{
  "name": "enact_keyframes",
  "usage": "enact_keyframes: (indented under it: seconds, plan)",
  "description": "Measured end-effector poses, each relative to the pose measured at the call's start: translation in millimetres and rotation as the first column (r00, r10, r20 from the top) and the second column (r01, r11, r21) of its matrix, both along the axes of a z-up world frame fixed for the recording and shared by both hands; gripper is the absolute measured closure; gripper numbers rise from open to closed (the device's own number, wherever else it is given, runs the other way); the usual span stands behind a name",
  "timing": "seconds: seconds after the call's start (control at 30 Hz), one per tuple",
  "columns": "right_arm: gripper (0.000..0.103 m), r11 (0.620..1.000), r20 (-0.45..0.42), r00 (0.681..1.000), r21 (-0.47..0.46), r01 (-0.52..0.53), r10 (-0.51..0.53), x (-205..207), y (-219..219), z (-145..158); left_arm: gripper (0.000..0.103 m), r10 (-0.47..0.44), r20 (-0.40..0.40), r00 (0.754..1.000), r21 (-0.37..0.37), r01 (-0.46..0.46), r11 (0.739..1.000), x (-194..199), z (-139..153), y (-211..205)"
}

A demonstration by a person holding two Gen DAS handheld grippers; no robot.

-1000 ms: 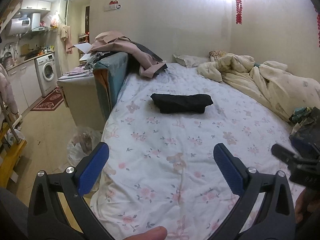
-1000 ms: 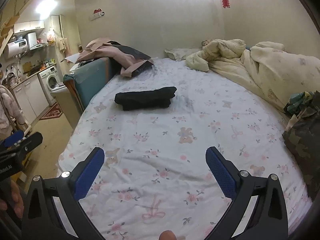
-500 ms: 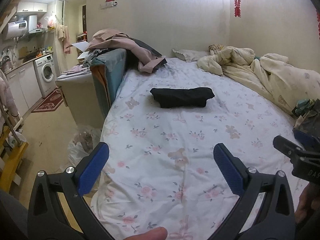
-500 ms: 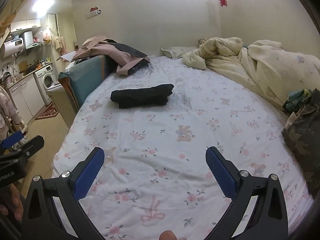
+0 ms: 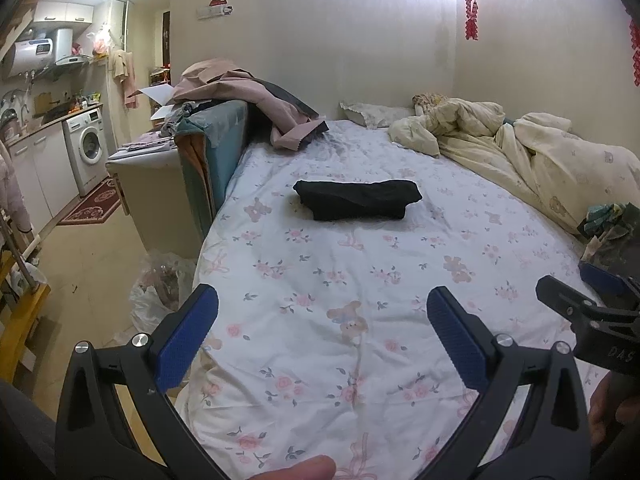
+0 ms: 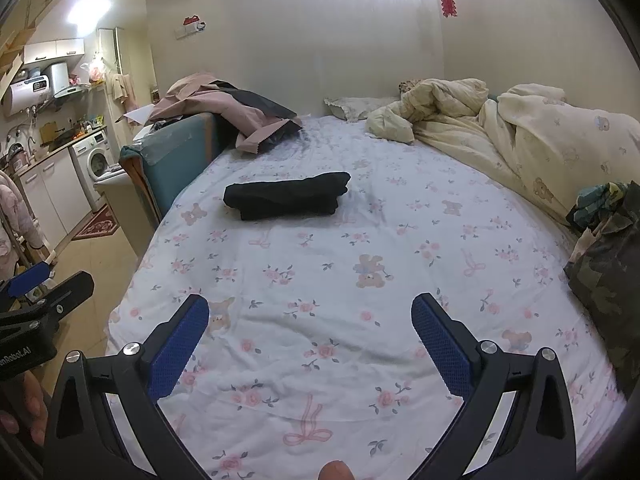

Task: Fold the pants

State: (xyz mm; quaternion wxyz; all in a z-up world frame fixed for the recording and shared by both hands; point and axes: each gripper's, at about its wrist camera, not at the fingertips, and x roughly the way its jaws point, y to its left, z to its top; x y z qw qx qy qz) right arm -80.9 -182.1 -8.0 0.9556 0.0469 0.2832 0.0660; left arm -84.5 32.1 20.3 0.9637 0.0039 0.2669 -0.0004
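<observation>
Black pants lie folded in a compact bundle on the floral bed sheet, toward the far left of the bed; they also show in the right wrist view. My left gripper is open and empty, held above the near end of the bed, well short of the pants. My right gripper is open and empty too, beside the left one. The right gripper also shows at the right edge of the left wrist view; the left gripper also shows at the left edge of the right wrist view.
A cream duvet is heaped along the bed's right side. A camouflage garment lies at the right edge. Pink clothes hang over a teal board at the bed's left. A plastic bag sits on the floor.
Both grippers have drawn back and risen slightly from the bed; the folded pants look a little farther away. Jaws stay open. The pants have not moved.
</observation>
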Motion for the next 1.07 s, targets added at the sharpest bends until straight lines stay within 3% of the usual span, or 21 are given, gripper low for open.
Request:
enact_keyframes:
  seconds: [1.07]
  plan:
    - [0.0, 1.0, 0.002, 1.0, -0.001, -0.004, 0.004, -0.1, 1.0, 2.4, 0.0, 0.007, -0.003, 1.0, -0.006, -0.007, 1.0, 0.4, 1.5, -2.7]
